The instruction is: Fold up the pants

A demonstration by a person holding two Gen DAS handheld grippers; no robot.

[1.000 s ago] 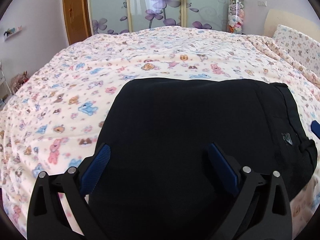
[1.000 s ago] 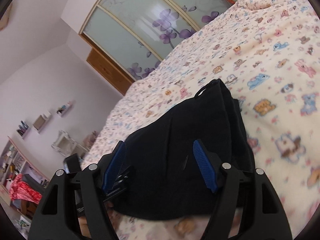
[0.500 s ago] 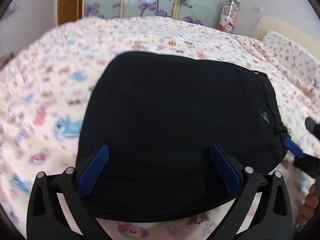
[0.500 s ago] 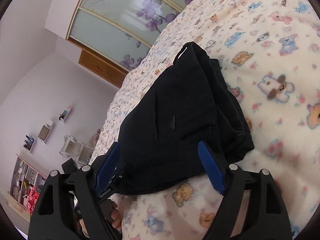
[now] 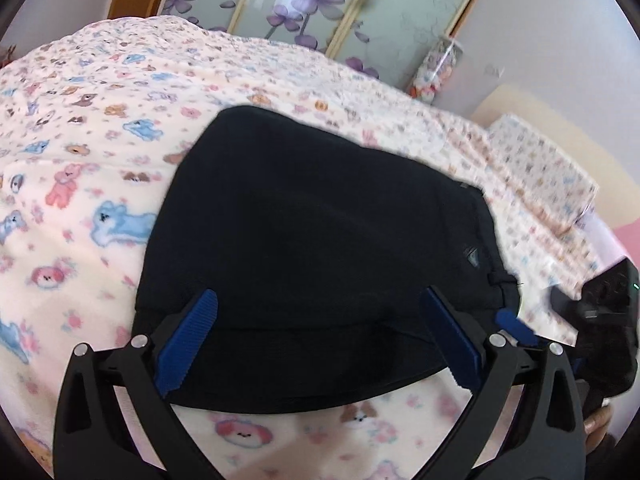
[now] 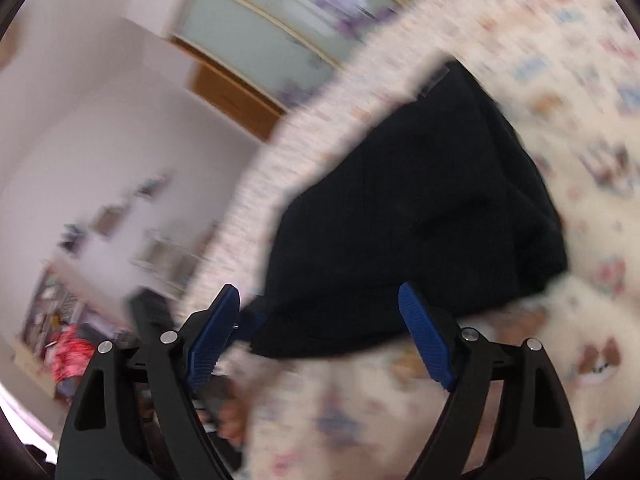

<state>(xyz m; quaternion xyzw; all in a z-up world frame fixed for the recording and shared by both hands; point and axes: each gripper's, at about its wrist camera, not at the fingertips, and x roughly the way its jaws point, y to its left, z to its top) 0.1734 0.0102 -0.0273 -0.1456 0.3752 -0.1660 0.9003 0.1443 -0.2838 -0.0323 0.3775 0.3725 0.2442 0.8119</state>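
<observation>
Because the black pants (image 5: 320, 248) already lie folded into a compact stack on the bed (image 5: 80, 160), the left claw (image 5: 320, 344) hangs over their near edge, jaws wide apart, gripping nothing. In the blurred right view the right claw (image 6: 320, 340), having just opened wider, frames the waistband end, empty too, probably for a final fold.

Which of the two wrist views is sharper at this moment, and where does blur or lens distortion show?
Left wrist view: mostly sharp on the folded black pants, soft at the blanket's edges; fisheye bends the wardrobe doors. Right wrist view: heavy motion smear over pants, blanket and shelves; only the right gripper stays crisp.
</observation>
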